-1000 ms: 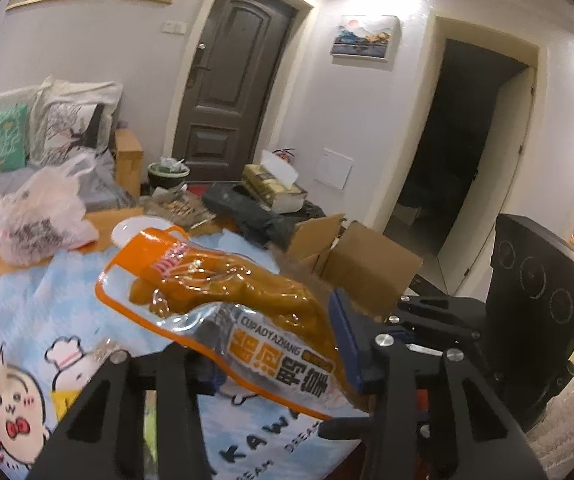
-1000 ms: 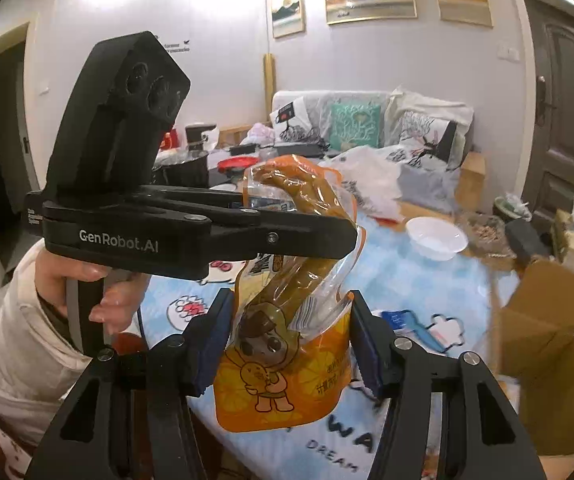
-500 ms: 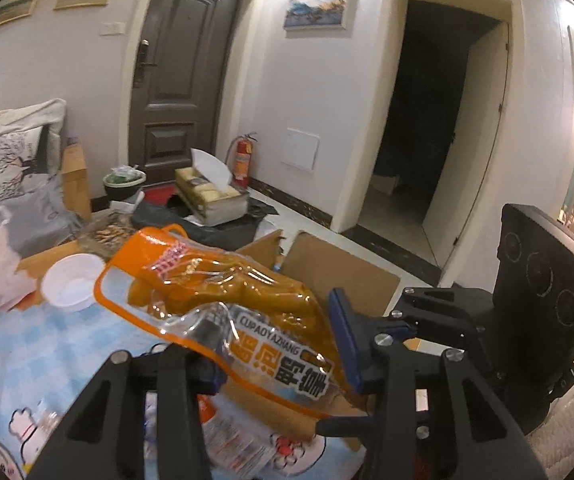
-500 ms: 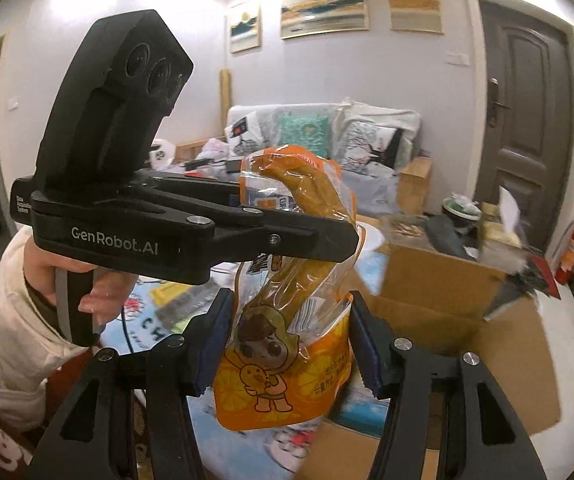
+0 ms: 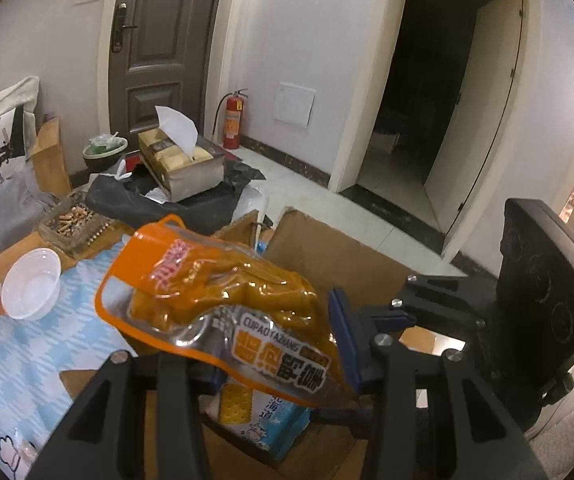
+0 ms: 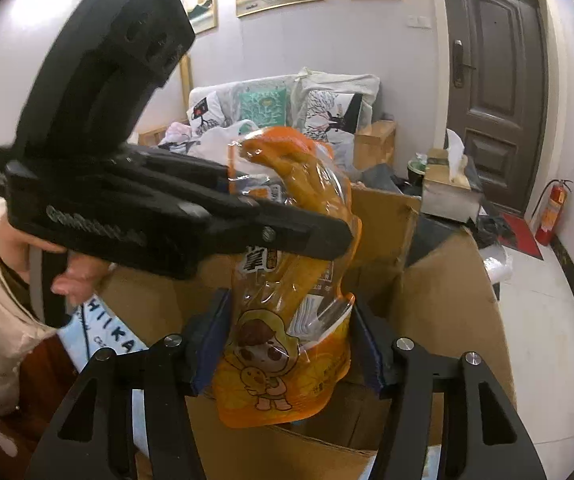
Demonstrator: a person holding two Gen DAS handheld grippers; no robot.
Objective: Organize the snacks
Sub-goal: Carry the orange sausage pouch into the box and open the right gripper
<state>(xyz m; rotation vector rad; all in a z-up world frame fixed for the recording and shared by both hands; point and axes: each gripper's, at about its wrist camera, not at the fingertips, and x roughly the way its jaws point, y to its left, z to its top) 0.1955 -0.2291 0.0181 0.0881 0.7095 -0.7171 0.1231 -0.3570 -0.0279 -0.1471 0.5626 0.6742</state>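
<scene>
One orange snack pouch point(image 5: 223, 300) with brown pieces behind a clear window is held by both grippers over an open cardboard box point(image 5: 327, 252). My left gripper point(image 5: 279, 360) is shut on the printed middle of the pouch. In the right wrist view the pouch point(image 6: 287, 320) stands upright. Its cartoon-printed bottom sits between the blue pads of my right gripper point(image 6: 287, 344), whose jaws are opening while the pads still touch it. One left fingertip point(image 6: 327, 236) crosses in front of the pouch. A blue cracker packet point(image 5: 263, 412) lies inside the box.
On the blue patterned tablecloth point(image 5: 27, 356) stand a white bowl point(image 5: 31, 284) and a glass dish point(image 5: 75, 220). Behind the box are a tissue box point(image 5: 175, 156) and a black bag point(image 5: 159, 200). A fire extinguisher point(image 5: 231, 120) stands by the door. A person's hand point(image 6: 67, 280) grips the left handle.
Both grippers have carried the pouch sideways, from above the blue tablecloth to above the open cardboard box. The right jaws stand slightly wider.
</scene>
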